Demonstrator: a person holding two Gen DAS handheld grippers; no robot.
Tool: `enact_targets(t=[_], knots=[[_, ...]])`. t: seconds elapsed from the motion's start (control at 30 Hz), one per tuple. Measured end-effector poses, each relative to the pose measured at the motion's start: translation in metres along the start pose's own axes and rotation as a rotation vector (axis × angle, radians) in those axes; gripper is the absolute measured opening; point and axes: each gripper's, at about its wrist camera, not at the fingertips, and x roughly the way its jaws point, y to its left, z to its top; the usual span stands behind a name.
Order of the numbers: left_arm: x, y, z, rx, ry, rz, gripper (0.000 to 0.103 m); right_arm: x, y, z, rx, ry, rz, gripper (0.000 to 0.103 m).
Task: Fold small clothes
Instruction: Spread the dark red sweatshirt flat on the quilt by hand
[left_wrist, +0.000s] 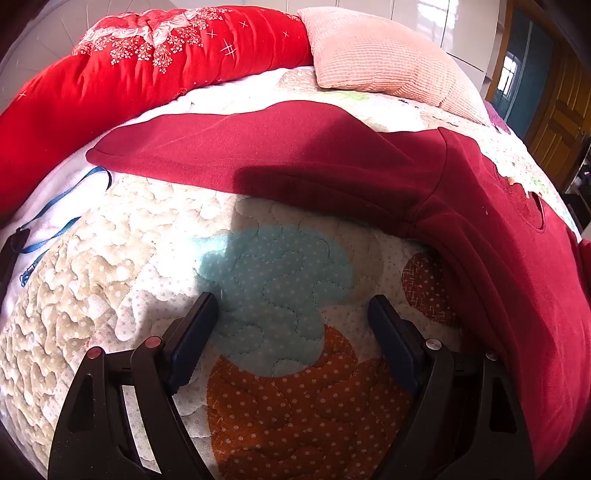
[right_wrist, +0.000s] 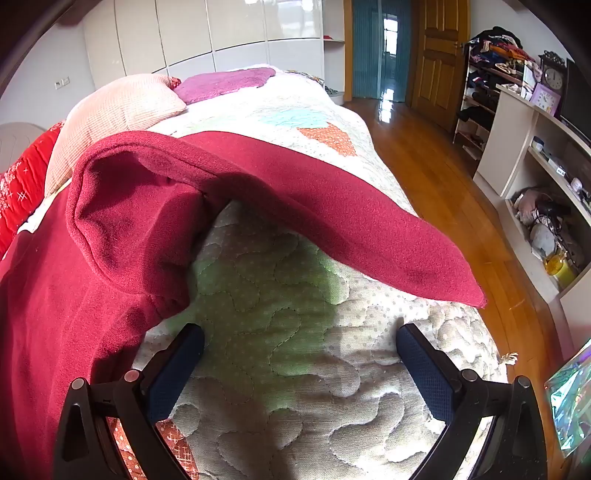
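1 maroon sweatshirt (left_wrist: 480, 229), 2 pillows (left_wrist: 373, 55) behind

Sweater (left_wrist: 332, 155) is spread flat on my quilted bed (left_wrist: 92, 295) — one sleeve (right_wrist: 351, 221) out each side. Pillow (left_wrist: 376, 51) and rolled blanket (left_wrist: 147, 66) sit behind it; floor (right_wrist: 443, 166) off right.
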Motion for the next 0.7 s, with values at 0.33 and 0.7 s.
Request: enact_targets(t=[0.33, 0.7], knots=[[-0.029, 0.020, 0.001, 0.073, 0.054, 0.051, 0.084, 0.000, 0.000, 0.000, 0.000, 0.000, 0.001, 0.103], [-0.114, -0.002, -0.005, 0.123, -0.036, -0.114, 0.084, 0.000, 0.000, 0.000, 0.000, 0.000, 0.000, 0.103]])
